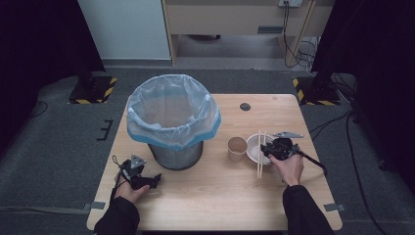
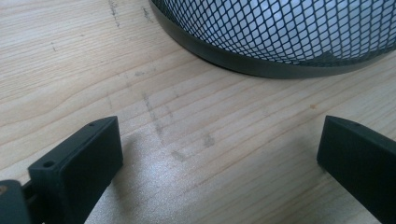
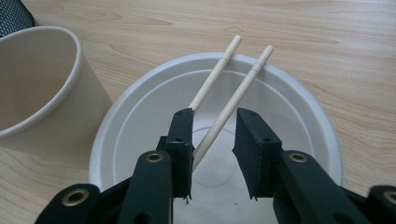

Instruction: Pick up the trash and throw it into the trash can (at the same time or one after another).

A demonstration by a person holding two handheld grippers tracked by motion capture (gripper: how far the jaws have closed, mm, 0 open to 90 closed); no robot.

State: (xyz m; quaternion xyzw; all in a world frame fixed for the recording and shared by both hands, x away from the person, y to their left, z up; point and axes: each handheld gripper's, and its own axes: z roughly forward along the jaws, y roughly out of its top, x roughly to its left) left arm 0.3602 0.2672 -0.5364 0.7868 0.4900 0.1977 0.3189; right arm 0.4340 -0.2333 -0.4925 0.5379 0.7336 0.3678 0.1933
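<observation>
Two wooden chopsticks [image 1: 260, 159] [image 3: 243, 88] lie across a white paper bowl [image 1: 251, 150] [image 3: 140, 121] at the table's right. My right gripper [image 1: 267, 148] [image 3: 215, 122] hovers over the bowl, jaws astride the chopsticks. One stick runs along the left jaw's inner face and the other passes under that jaw. The right jaw stands a little clear of them, so the gripper is open. My left gripper [image 1: 155, 179] [image 2: 219, 140] rests low over bare wood at the front left, jaws wide open and empty, facing the bin's base.
A mesh waste bin [image 1: 173, 125] [image 2: 280, 37] with a clear-and-blue bag liner stands left of centre. A brown paper cup [image 1: 237, 149] [image 3: 32, 84] stands just left of the bowl. A small dark disc [image 1: 245, 106] lies near the table's [image 1: 215, 196] far edge.
</observation>
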